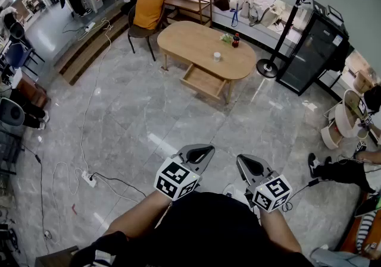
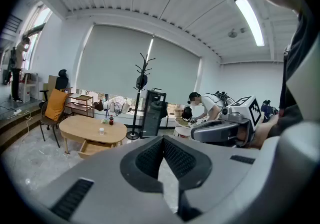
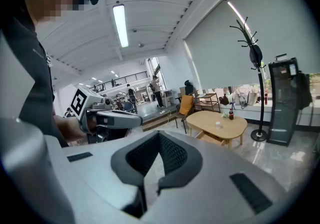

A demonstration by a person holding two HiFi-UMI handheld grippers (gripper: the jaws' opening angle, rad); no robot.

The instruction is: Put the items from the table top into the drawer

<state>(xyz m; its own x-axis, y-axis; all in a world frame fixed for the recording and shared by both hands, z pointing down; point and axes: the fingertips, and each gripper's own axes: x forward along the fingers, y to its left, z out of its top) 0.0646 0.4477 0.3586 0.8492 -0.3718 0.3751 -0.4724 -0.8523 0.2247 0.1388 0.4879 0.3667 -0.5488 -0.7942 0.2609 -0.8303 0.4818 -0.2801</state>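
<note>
The oval table (image 1: 202, 49) stands well apart from both claws, straight ahead across the tiled floor (image 1: 137, 123). Its long axis runs from far left to nearer right. Its drawer (image 1: 204, 81) hangs open on the near side, facing the person. The left claw (image 1: 202, 154) and right claw (image 1: 245, 163) are each pressed together and empty, side by side and about equally far from the table. On the table's right half, a dark bottle (image 1: 236, 40) and a green bundle (image 1: 226, 37) sit at the far edge, with a small white cup (image 1: 217, 56) nearer. I judge the whole approach is yet to make.
</note>
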